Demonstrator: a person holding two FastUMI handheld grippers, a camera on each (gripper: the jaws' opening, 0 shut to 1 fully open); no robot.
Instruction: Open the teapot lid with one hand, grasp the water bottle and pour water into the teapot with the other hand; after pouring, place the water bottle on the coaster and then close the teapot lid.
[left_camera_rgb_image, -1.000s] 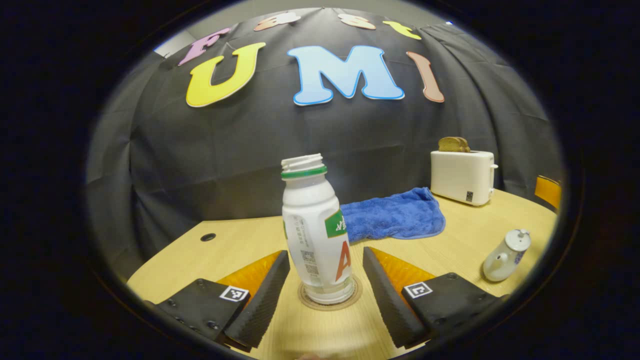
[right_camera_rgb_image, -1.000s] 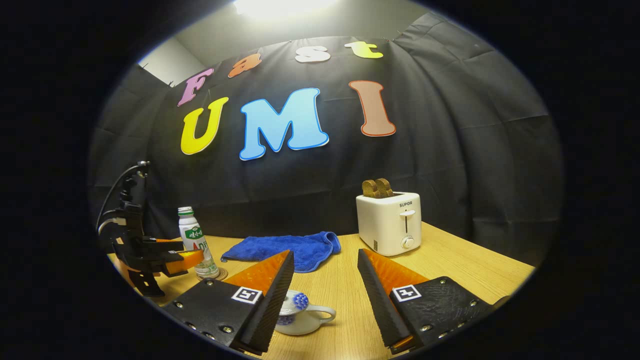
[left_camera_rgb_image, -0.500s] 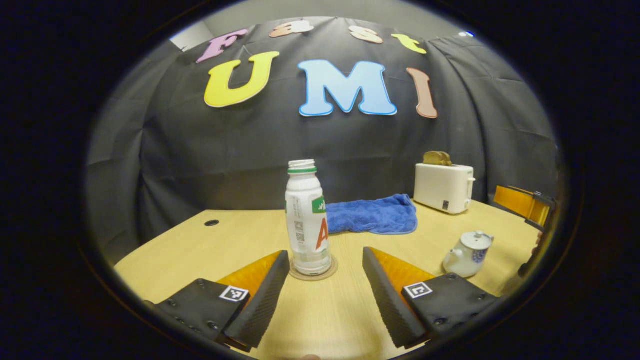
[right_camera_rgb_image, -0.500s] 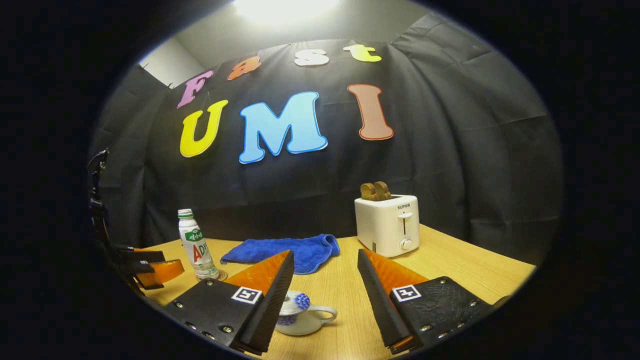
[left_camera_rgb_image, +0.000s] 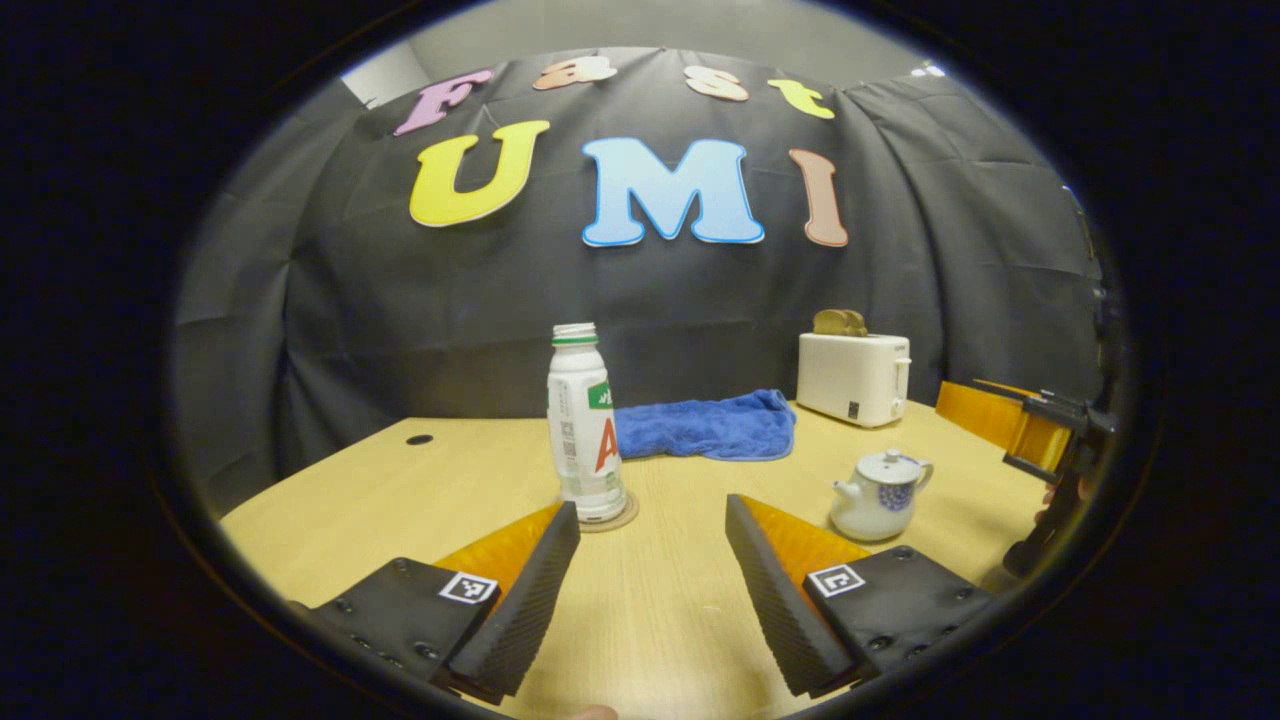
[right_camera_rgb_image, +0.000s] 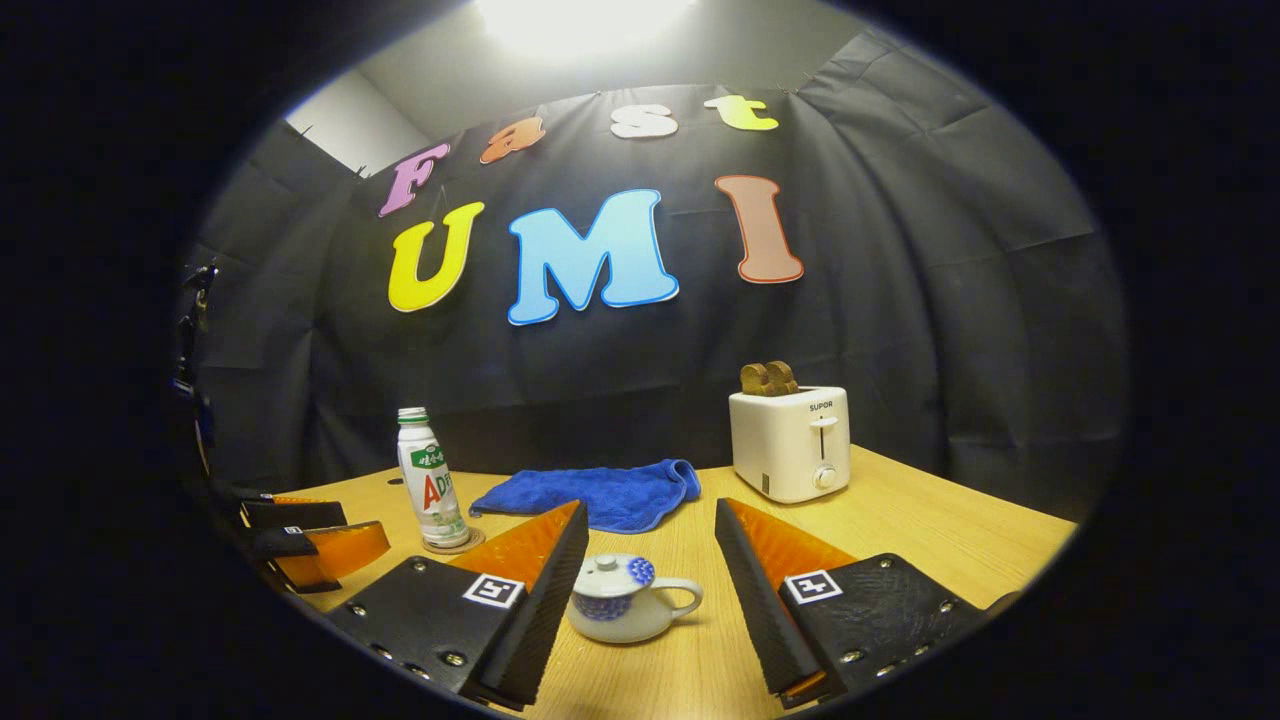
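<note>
Black cloth backs the pale wooden table (left_camera_rgb_image: 330, 500), where the water bottle (left_camera_rgb_image: 582, 435) stands uncapped on its coaster (left_camera_rgb_image: 622, 517) at the centre of the left gripper view, and the teapot (right_camera_rgb_image: 625, 597), lid on, sits low at the centre of the right gripper view. My left claw (left_camera_rgb_image: 650, 570) and right claw (right_camera_rgb_image: 645, 590) both stand apart, holding nothing. With bottle parked and lid seated, I judge the job nearly done, so I should draw both claws straight back and level, clear of spout and bottle.

**Hidden and cut off**

In the right gripper view, the teapot (right_camera_rgb_image: 625, 600) has its spout side hidden behind the right gripper's (right_camera_rgb_image: 640, 590) near finger. The coaster (right_camera_rgb_image: 452, 545) peeks from under the water bottle (right_camera_rgb_image: 432, 480). At lower left, the left gripper (right_camera_rgb_image: 300, 540) is cut by the edge.
</note>
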